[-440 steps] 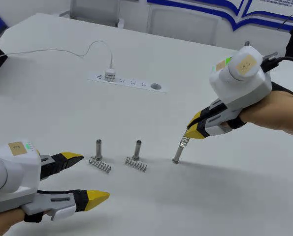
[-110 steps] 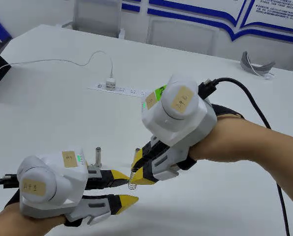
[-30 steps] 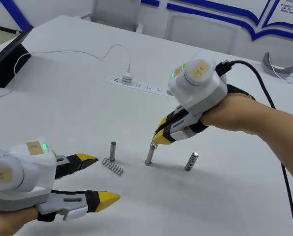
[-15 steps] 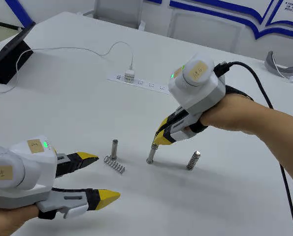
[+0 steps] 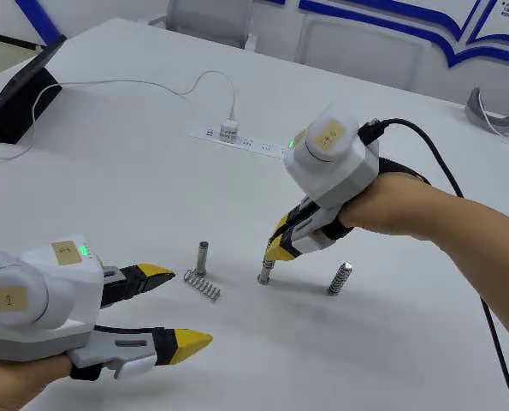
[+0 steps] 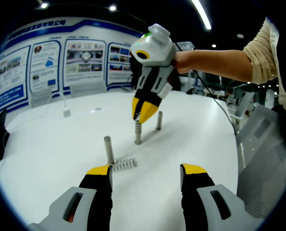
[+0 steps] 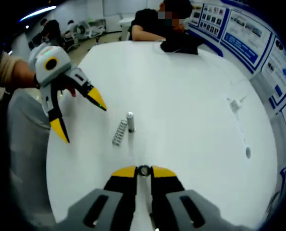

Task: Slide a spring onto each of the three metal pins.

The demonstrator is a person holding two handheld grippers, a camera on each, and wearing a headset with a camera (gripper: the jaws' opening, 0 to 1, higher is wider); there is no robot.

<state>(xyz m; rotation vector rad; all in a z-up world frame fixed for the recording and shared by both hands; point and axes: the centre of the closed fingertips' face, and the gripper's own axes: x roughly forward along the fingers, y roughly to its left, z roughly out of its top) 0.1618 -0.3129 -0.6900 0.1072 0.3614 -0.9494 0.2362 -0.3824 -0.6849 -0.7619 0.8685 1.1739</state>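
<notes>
**Right gripper** (image 5: 277, 250), jaws nearly together, pinched the middle spring (image 6: 138, 120) atop the middle pin (image 5: 263, 272). **Left gripper** (image 5: 181, 306), jaws wide apart, held nothing. A loose spring (image 5: 202, 285) lay beside the bare left pin (image 5: 202, 257). The left gripper view revealed coils below the right tips; the right gripper view, the pin's top between them.
</notes>
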